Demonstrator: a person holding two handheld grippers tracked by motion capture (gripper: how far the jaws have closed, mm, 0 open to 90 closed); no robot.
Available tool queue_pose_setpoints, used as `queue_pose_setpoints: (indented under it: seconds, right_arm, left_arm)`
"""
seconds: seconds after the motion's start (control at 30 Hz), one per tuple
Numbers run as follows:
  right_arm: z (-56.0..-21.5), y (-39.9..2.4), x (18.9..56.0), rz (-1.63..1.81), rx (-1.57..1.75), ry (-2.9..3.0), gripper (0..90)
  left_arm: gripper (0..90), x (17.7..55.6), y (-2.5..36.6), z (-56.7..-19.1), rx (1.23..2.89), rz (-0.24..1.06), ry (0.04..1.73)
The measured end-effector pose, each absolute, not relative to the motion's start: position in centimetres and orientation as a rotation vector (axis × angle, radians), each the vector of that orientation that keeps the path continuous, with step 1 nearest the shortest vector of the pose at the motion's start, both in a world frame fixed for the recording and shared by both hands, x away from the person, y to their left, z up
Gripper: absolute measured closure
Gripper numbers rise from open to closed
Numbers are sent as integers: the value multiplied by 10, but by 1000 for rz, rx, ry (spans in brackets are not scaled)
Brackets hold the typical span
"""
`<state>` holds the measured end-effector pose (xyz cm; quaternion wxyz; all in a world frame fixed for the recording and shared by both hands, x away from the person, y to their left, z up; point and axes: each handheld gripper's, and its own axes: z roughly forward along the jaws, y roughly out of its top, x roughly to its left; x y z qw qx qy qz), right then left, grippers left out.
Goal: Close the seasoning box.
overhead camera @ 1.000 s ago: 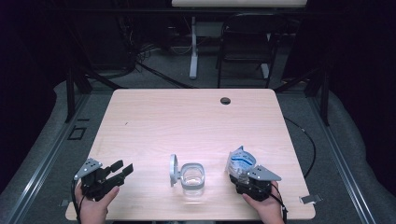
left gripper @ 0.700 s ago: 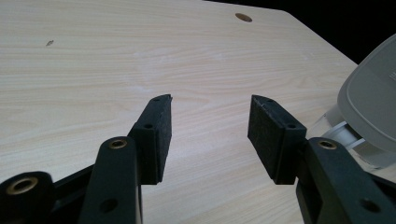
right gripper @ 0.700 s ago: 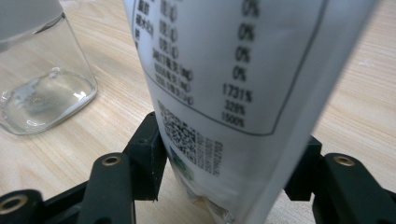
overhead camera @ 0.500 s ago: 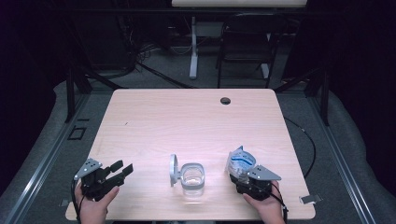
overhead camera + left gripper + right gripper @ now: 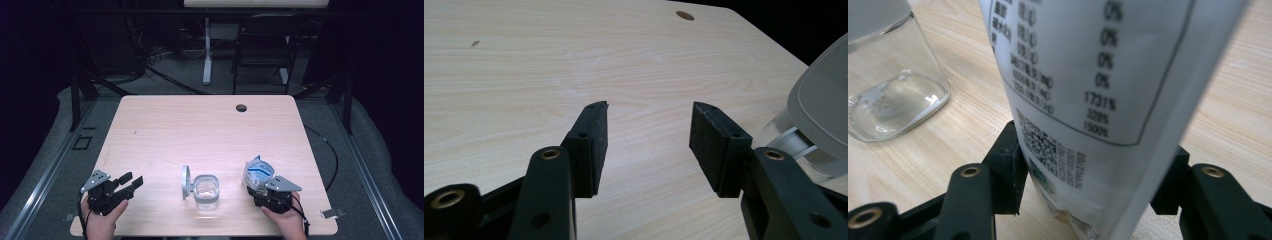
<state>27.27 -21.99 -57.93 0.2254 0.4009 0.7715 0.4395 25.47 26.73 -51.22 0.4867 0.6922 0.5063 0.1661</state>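
At the near left corner of the tabletop [image 5: 165, 130], the left gripper [image 5: 131, 182] sits in the person's left hand [image 5: 100, 222] with its jaws pointing toward the middle of the table. In the left gripper view its two black jaws stand well spread, with bare wood between the pads [image 5: 596, 145] and nothing held or touched. Farther right, close to the near edge and about midway along it, stands a clear glass jar [image 5: 206, 191], open at the top, with its grey lid [image 5: 185, 181] tipped up on the jar's left side; in the left gripper view that lid [image 5: 824, 100] rises at the right edge, just beyond the right jaw and apart from it. Toward the near right corner, the right gripper [image 5: 260, 187] is held in the person's right hand [image 5: 285, 220] and pinches a white and blue pouch [image 5: 257, 171], which stands up above the jaws. In the right gripper view the pouch [image 5: 1088, 90] sits between the jaws, printed with small text and a table of percentages, and both pads press against its sides. The jar [image 5: 890, 95] appears to the left of the pouch in that view, near it but not touching. A small round hole [image 5: 241, 108] lies near the far edge of the tabletop, right of centre.
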Motion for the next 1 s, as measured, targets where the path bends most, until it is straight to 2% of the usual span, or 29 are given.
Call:
queue_pose_setpoints:
  seconds: [1.0]
  right_arm:
    - [-555,-215,264,1183,1052,2079,444]
  left_arm:
    - [496,252,267,-514,1690,407,1233]
